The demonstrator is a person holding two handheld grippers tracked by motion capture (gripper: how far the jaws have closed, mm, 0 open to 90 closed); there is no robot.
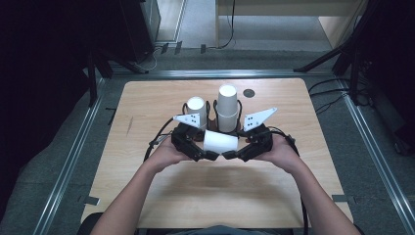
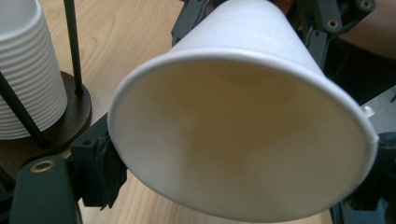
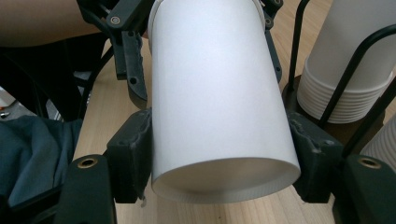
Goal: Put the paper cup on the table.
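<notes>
I hold a paper cup (image 1: 220, 142) on its side between my two grippers, just in front of the holder (image 1: 214, 122), so both ends are supported. My right gripper (image 3: 219, 154) pinches its narrow base end, pads pressed on both sides. My left gripper (image 2: 233, 154) stands spread around the rim, with no clear squeeze on the wall. The cup is empty. The holder, at twelve o'clock from the cup, carries two stacks (image 1: 227, 105) of nested cups inside black wire uprights.
</notes>
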